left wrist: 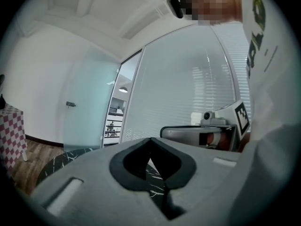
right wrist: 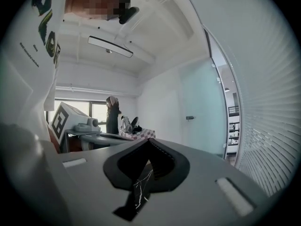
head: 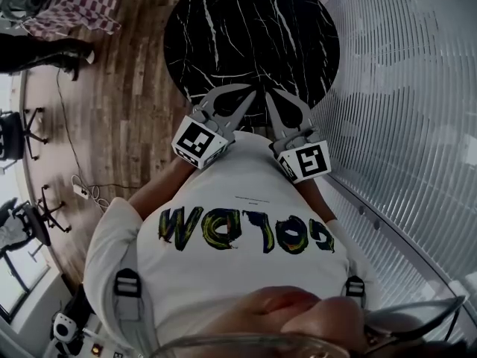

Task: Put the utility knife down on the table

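No utility knife shows in any view. The round black marble table point(head: 250, 32) lies ahead of me, and its top looks bare. Both grippers are held close to my chest, side by side, pointing out over the table's near edge. My left gripper point(head: 250, 90) is shut with its tips together and nothing between them; its own view shows the left gripper point(left wrist: 150, 139) shut the same way, with only a sliver of marble through the gap. My right gripper point(head: 269, 95) is also shut and empty, as the right gripper point(right wrist: 149, 140) shows in its own view.
A glass wall with blinds point(head: 402, 110) runs along the right. Wooden floor point(head: 127, 110) surrounds the table. A checkered-cloth table point(head: 78, 6) stands at the far left, with office chairs point(head: 19, 133) and a cable on the floor. A person point(right wrist: 112, 114) stands by the far window.
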Action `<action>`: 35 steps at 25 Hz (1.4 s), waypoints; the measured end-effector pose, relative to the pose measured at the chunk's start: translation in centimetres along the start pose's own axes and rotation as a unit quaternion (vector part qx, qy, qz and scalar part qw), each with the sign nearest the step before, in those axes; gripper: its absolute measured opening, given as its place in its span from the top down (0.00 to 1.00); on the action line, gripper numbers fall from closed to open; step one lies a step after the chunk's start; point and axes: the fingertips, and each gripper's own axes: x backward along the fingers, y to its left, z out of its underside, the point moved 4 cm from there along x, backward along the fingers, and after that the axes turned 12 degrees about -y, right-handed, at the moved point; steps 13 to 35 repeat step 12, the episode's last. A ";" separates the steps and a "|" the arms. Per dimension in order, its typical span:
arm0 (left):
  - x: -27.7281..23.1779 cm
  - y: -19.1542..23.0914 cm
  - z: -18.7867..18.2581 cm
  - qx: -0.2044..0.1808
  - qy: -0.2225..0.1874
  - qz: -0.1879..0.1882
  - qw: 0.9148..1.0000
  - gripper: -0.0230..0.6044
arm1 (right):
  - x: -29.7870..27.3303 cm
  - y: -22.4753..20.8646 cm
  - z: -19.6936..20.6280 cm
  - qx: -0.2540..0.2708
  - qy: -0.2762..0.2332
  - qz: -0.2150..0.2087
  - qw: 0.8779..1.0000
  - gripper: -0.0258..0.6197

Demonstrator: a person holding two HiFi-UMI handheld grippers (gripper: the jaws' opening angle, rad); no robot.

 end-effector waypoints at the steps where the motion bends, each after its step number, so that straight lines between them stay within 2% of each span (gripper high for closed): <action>1: 0.0 0.0 0.1 0.000 0.002 0.000 1.000 0.96 | 0.0 0.0 -0.1 0.000 -0.001 0.000 1.000 0.96; 35: -0.6 0.1 0.6 0.006 0.009 -0.001 1.000 0.96 | -0.1 -0.9 0.0 0.011 0.004 0.003 1.000 0.96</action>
